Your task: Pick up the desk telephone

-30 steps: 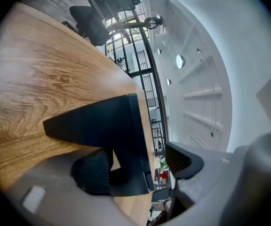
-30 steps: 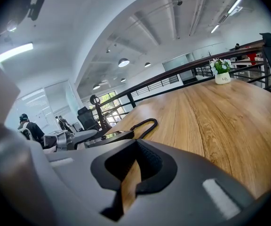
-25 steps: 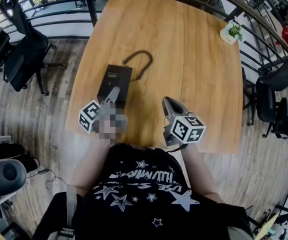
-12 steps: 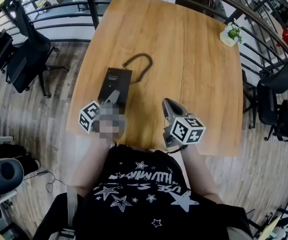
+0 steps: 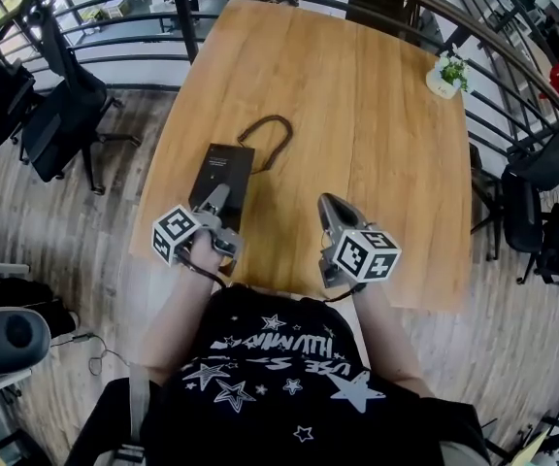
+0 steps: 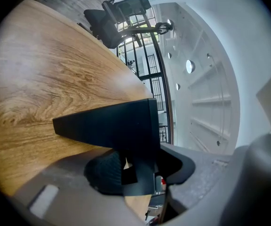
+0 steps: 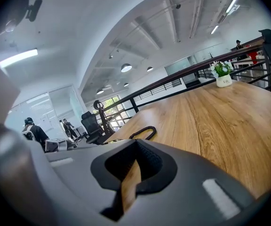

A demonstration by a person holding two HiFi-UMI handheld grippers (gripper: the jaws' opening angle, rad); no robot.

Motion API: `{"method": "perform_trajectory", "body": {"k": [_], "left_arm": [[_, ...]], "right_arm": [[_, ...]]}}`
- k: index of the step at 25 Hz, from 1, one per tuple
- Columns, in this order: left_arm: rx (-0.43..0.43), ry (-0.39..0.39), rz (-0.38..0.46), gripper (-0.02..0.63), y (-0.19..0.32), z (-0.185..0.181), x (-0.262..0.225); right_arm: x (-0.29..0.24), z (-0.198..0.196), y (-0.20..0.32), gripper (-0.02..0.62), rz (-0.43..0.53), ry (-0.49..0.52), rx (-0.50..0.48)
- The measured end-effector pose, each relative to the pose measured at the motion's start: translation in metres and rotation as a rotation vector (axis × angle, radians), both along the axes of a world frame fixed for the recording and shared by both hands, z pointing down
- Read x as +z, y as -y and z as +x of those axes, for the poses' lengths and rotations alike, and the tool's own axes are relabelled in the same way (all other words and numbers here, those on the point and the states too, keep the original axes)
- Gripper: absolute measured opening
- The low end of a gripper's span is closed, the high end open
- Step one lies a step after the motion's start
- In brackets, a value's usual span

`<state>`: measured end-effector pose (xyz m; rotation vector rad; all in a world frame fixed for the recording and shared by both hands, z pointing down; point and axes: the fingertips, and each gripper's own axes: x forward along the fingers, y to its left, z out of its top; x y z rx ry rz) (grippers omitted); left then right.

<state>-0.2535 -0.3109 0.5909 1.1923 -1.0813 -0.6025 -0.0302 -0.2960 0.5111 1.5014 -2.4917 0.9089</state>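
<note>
Phone [image 5: 223, 168]: black and flat. It lies on the table [image 5: 377, 134] near the near-left edge, its near end at the left gripper's tips.
Left gripper [image 5: 216, 200]: clenched on the phone's near edge. Its jaws have just been closing, with that thin black edge between the pads.
Cord [image 5: 270, 132]: a dark loop at the phone's far end, on its right.
Right gripper [image 5: 330, 205]: right of the phone and well apart from it. Its jaws are drawn together to a thin slit and hold nothing.
Plant [image 5: 447, 69]: in a white pot, far right of the phone.
Head view only: the phone's whole outline.
Left gripper view only: the grip itself, with the phone edge-on as a dark wedge.
Right gripper view only: the cord seen low, and people [image 7: 32, 128] far off.
</note>
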Motion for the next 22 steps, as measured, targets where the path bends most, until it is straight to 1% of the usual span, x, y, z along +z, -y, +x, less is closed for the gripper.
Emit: {"method": "perform_trajectory", "body": {"k": [5, 10, 19, 22], "left_arm": [[-0.033, -0.013, 0.005, 0.192, -0.016, 0.006, -0.002], [-0.067, -0.018, 0.031, 0.192, -0.035, 0.006, -0.011], [-0.155, -0.017, 0.107, 0.192, -0.077, 0.021, -0.040], [-0.164, 0.029, 0.141, 0.193, -0.099, 0.027, -0.050]], "right_arm": [[-0.003, 0.006, -0.001, 0.000, 0.015, 0.011, -0.029], [-0.005, 0.010, -0.007, 0.000, 0.022, 0.022, -0.062], [-0.001, 0.024, -0.031, 0.000, 0.012, 0.046, -0.169], [0.004, 0.024, -0.044, 0.000, -0.002, 0.049, -0.227]]}}
